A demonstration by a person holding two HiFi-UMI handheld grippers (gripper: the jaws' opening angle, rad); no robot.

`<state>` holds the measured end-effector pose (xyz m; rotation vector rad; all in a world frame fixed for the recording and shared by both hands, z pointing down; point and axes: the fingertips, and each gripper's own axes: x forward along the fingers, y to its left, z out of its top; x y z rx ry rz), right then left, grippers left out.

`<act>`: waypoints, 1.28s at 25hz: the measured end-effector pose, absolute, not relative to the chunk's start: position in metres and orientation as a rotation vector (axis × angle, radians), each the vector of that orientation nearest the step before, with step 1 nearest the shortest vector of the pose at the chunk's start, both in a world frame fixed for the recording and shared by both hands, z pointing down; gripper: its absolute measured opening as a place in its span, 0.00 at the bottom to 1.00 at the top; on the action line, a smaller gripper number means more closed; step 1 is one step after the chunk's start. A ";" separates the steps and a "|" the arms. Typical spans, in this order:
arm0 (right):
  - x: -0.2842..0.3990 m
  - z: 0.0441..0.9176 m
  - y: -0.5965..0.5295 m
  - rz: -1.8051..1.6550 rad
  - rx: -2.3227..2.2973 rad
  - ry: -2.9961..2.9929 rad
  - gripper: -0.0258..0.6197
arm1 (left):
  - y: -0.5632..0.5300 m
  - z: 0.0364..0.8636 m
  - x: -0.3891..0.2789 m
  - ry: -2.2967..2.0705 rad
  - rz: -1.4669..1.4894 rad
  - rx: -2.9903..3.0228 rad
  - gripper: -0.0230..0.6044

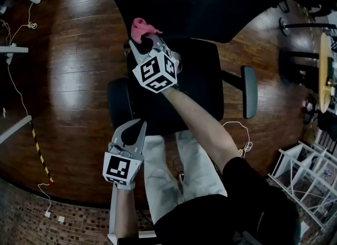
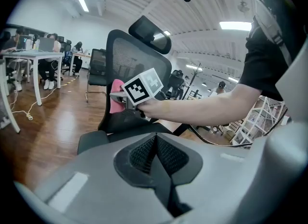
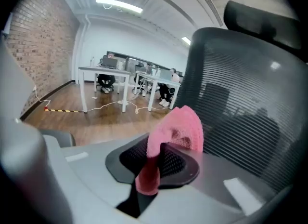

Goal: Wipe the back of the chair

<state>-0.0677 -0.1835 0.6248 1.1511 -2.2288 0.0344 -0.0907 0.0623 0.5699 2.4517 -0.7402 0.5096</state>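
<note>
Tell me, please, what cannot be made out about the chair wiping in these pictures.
- Cloth contact: head view, the pink cloth itself covers where it meets the chair back.
- Chair base: head view, hidden under the seat; left gripper view, blocked by the left claw.
- Dirt on the chair back: too fine in every view.

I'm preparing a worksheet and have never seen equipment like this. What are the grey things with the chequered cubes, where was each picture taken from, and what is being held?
There is no robot here. A person holds a hand-held grasping tool in each hand. The head view comes from a camera on the person's head, looking down at an office chair on a wooden floor. The other two views come from a camera riding on each tool, looking along its jaws. The right tool is shut on a pink cloth, right by the chair's mesh back; whether they touch is unclear. The left tool is shut and empty, lower down.
</note>
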 end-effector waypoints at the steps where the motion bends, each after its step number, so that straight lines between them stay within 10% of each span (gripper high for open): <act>1: -0.082 0.625 -0.181 0.034 1.108 -2.262 0.11 | 0.062 0.570 -0.094 -0.746 0.507 2.443 0.02; 10: -0.103 0.645 -0.167 0.121 0.956 -2.356 0.11 | 0.055 0.575 -0.096 -0.745 0.509 2.445 0.02; 32: 0.185 0.658 -0.159 0.347 1.485 -2.029 0.11 | 0.057 0.581 0.033 -0.476 0.614 2.520 0.02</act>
